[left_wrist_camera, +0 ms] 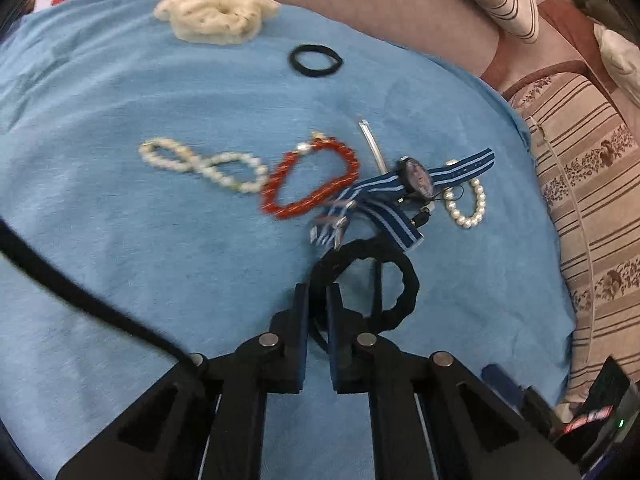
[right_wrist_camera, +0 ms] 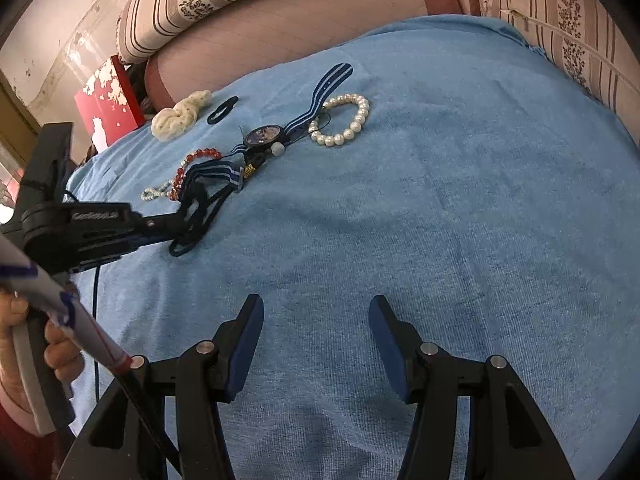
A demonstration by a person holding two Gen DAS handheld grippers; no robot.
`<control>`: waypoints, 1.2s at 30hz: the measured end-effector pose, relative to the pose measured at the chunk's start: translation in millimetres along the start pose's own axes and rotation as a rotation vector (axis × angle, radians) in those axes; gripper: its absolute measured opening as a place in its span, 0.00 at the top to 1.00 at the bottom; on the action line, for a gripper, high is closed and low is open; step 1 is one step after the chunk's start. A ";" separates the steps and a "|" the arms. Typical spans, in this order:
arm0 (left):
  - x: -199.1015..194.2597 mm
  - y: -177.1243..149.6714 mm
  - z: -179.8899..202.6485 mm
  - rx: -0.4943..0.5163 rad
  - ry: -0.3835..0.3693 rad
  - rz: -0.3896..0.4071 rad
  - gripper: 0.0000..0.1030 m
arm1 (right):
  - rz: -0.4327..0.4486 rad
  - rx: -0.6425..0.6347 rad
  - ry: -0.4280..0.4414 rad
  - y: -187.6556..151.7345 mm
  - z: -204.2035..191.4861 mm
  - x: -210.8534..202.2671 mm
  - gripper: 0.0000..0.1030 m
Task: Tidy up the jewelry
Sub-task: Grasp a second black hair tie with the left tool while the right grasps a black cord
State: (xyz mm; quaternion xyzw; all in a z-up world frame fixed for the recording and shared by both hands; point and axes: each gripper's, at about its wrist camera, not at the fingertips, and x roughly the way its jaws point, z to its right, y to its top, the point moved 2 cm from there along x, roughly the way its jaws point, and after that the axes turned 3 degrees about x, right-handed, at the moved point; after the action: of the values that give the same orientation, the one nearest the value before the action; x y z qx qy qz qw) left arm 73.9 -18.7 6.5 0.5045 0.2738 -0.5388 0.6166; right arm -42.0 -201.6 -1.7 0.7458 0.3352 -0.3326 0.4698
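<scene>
My left gripper (left_wrist_camera: 318, 294) is shut on a black braided hair band (left_wrist_camera: 404, 280) and holds it just above the blue towel (left_wrist_camera: 120, 220). Beyond it lie a watch with a blue striped strap (left_wrist_camera: 418, 180), a red bead bracelet (left_wrist_camera: 312, 178), a twisted white pearl strand (left_wrist_camera: 204, 164), a small pearl bracelet (left_wrist_camera: 468, 204) and a thin black hair tie (left_wrist_camera: 316, 61). My right gripper (right_wrist_camera: 316, 312) is open and empty over bare towel (right_wrist_camera: 460, 220), well short of the watch (right_wrist_camera: 266, 136) and pearl bracelet (right_wrist_camera: 344, 120). The left gripper (right_wrist_camera: 182, 220) shows at left, holding the black band (right_wrist_camera: 200, 220).
A cream scrunchie (left_wrist_camera: 216, 14) lies at the towel's far edge, also in the right wrist view (right_wrist_camera: 178, 116). A silver hair clip (left_wrist_camera: 372, 142) lies by the watch. A red box (right_wrist_camera: 108, 100) stands beyond the towel. Striped sofa cushions (left_wrist_camera: 592, 208) surround it.
</scene>
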 end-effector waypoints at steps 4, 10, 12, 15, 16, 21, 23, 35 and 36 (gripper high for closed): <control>-38.4 -30.4 -28.8 -0.016 -0.021 0.026 0.92 | 0.000 -0.020 0.020 0.6 -8.2 -1.3 0.43; -75.1 -79.6 -98.1 -0.092 0.052 0.037 0.92 | -0.018 -0.066 0.056 -0.6 -33.6 6.7 0.43; -80.9 -87.4 -119.5 -0.135 0.041 0.047 0.92 | -0.025 -0.084 0.071 1.2 -46.7 11.0 0.43; -87.5 -93.1 -137.9 -0.189 -0.021 0.069 0.91 | -0.037 -0.110 0.085 5.9 -65.6 19.1 0.42; -87.9 -93.2 -138.2 -0.181 -0.021 0.073 0.90 | -0.039 -0.114 0.086 7.4 -69.1 21.7 0.42; -82.1 -88.0 -122.9 -0.111 -0.009 0.097 0.69 | -0.057 -0.095 0.105 24.8 -95.1 47.0 0.42; -80.1 -85.0 -117.0 -0.101 -0.010 0.104 0.60 | -0.064 -0.085 0.101 28.6 -102.2 56.8 0.42; -101.0 -94.4 -115.8 -0.093 0.074 0.146 0.92 | -0.087 -0.129 0.110 15.4 -116.5 45.4 0.95; -110.7 -97.3 -118.5 -0.099 0.071 0.160 0.92 | -0.085 -0.134 0.126 11.5 -117.3 35.7 0.95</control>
State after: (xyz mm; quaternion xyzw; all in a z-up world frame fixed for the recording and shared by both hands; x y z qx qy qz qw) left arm -23.1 141.6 31.9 0.5126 0.2807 -0.4553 0.6717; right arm 8.4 -90.4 14.4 0.7175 0.4168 -0.2814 0.4820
